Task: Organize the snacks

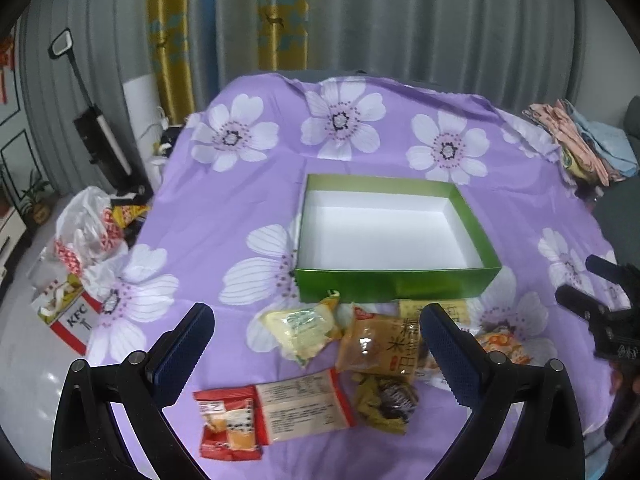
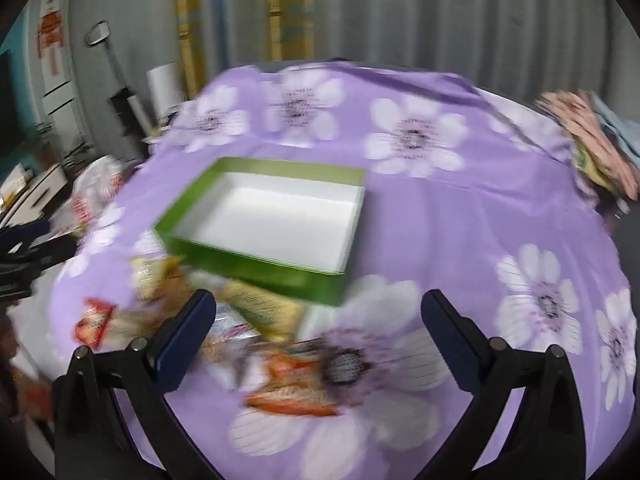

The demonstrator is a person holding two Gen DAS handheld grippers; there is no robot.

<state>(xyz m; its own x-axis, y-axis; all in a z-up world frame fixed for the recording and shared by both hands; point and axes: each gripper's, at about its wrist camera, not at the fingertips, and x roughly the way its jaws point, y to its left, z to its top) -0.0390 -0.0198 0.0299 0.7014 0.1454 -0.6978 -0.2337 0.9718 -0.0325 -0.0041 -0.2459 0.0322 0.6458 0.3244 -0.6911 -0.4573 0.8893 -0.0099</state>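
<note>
Hovering above the near edge of the table, the left gripper (image 1: 316, 344) has its jaws spread wide with nothing between them, and the right gripper (image 2: 318, 330) is released and empty as well, though its view is smeared by motion blur. Both tilt downward toward the purple flowered cloth (image 1: 240, 208), which covers the whole table and gives the packets a soft, flat bed. A green box (image 1: 394, 280) with a bare white inside sits near the middle of the table, open side up, most likely so that the packets can be dropped straight in. The snacks lie in a loose cluster along the near edge, just in front of the box's near wall, probably laid there to be within easy reach of either hand. From the left gripper's view, a pale yellow packet (image 1: 306, 330) and a brown packet (image 1: 378, 344) lie between its fingers and a little beyond the tips, a red packet (image 1: 230, 422) and a white-backed packet (image 1: 304, 408) sit lower and closer to the camera, and a dark crinkled packet (image 1: 384, 402) rests near the right-hand finger. From the right gripper's view, an orange packet (image 2: 296, 380) lies between its fingers, closest to it; other packets beside the box are too blurred to tell apart. Nothing has gone into the box yet, so I judge the sorting is only beginning.
</note>
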